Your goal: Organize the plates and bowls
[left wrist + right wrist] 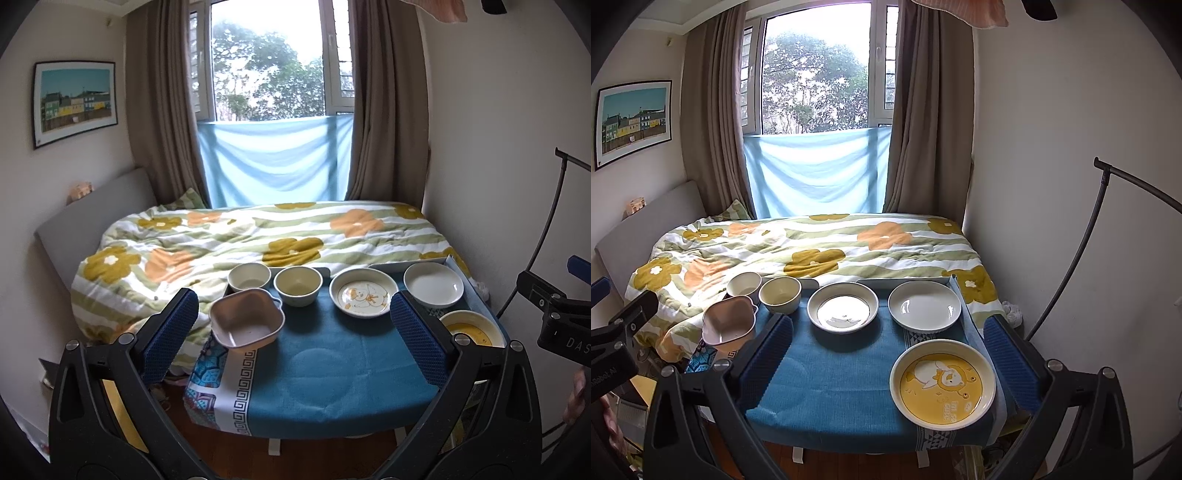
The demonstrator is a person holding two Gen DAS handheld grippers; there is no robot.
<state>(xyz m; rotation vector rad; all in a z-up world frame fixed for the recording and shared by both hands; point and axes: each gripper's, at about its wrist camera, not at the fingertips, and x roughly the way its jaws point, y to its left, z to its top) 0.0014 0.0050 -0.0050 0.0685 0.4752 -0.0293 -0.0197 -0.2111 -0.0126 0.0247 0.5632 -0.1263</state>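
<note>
On a blue-clothed table (332,369) stand a pink square bowl (246,324) at the left edge, a white bowl (249,277), a pale yellow bowl (298,285), a bear-print plate (364,292), a plain white plate (433,284) and a yellow bear plate (471,328). The same things show in the right wrist view: pink bowl (729,323), white bowl (744,285), yellow bowl (780,294), bear-print plate (843,307), white plate (924,305), yellow bear plate (942,384). My left gripper (295,332) is open and empty above the table front. My right gripper (890,354) is open and empty, with the yellow plate between its fingers.
A bed with a flowered duvet (258,236) lies right behind the table. A tray edge (406,266) sits at the table's back. A black lamp stand (1089,251) curves along the right wall. Wooden floor (325,458) lies below the table front.
</note>
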